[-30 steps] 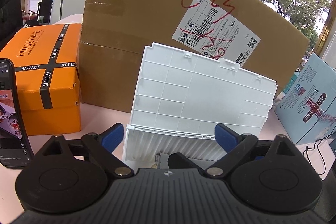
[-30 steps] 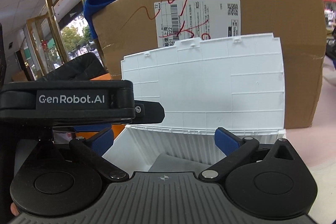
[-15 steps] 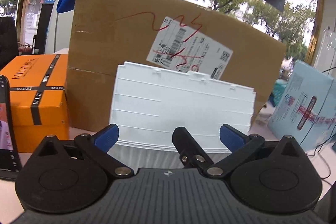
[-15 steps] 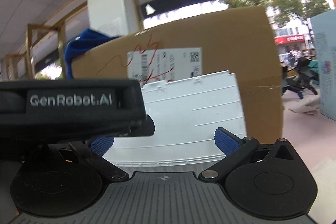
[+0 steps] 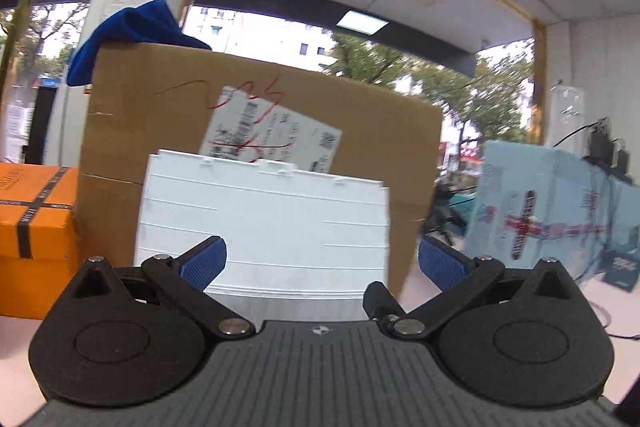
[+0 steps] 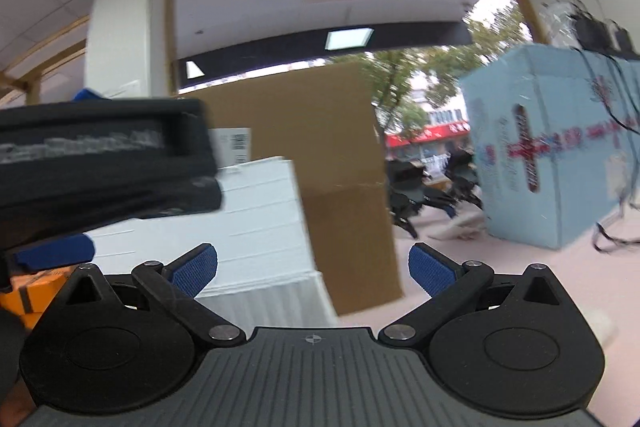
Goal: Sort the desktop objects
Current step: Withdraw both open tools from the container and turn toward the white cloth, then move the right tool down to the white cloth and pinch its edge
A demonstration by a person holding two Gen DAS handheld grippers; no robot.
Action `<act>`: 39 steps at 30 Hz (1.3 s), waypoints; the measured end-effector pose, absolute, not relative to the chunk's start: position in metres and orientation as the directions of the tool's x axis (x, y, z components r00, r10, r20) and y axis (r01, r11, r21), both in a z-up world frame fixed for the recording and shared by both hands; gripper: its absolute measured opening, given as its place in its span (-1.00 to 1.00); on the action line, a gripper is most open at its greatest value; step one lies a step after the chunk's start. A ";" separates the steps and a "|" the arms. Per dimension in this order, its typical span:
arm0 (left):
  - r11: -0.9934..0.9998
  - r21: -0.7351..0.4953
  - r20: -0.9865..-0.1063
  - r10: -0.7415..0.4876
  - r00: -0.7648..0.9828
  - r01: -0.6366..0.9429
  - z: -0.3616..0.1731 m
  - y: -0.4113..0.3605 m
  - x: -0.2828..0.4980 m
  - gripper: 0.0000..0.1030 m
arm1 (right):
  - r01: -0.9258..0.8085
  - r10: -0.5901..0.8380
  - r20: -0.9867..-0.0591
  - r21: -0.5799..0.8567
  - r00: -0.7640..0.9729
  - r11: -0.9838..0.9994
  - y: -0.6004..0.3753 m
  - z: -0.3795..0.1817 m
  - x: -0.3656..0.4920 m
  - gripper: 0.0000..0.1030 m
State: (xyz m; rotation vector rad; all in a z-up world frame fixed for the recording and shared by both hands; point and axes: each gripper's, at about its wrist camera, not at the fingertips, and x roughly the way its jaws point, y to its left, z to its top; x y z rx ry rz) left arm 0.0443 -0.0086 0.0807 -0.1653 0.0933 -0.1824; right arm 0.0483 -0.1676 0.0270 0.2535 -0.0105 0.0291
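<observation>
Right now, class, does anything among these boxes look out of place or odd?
Yes: a blue cloth is draped over the top left corner of the big cardboard box, an odd spot for it. The box's shipping label sits askew and is scribbled over in red. Both tongs are open and empty.

Both tongs, the left tongs (image 5: 320,263) and the right tongs (image 6: 313,269), are spread wide and hold nothing, with the left tongs' body crossing the right view's left side.
</observation>
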 end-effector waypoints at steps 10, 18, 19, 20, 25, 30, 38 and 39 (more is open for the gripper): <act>0.926 -0.166 -0.060 -0.353 0.934 0.340 0.063 -0.032 0.022 1.00 | 0.117 -0.110 -0.040 0.293 0.993 0.949 -0.224 0.023 0.009 1.00; 0.890 -0.151 -0.042 -0.440 0.897 0.430 0.057 -0.042 0.006 1.00 | 0.181 -0.158 -0.103 0.283 0.982 0.942 -0.256 0.020 0.001 1.00; 0.889 -0.150 -0.047 -0.444 0.895 0.433 0.056 -0.043 0.006 1.00 | 0.194 -0.174 -0.095 0.268 0.980 0.944 -0.259 0.021 0.001 1.00; 0.887 -0.150 -0.052 -0.448 0.893 0.436 0.055 -0.044 0.006 1.00 | 0.208 -0.193 -0.084 0.254 0.978 0.945 -0.261 0.022 0.001 1.00; 0.883 -0.104 -0.078 -0.465 0.882 0.457 0.049 -0.051 0.005 1.00 | 0.259 -0.260 -0.022 0.182 0.965 0.949 -0.284 0.025 0.002 1.00; 0.862 -0.063 -0.121 -0.506 0.854 0.502 0.041 -0.058 0.005 1.00 | 0.218 -0.204 -0.085 0.227 0.975 0.949 -0.304 0.026 0.007 1.00; 0.827 -0.009 -0.191 -0.553 0.811 0.562 0.030 -0.068 0.005 1.00 | 0.136 -0.125 -0.079 0.160 0.989 0.978 -0.305 0.029 0.009 1.00; 0.825 -0.008 -0.198 -0.556 0.807 0.566 0.029 -0.069 0.005 1.00 | 0.121 -0.109 -0.086 0.154 0.990 0.981 -0.306 0.028 0.010 1.00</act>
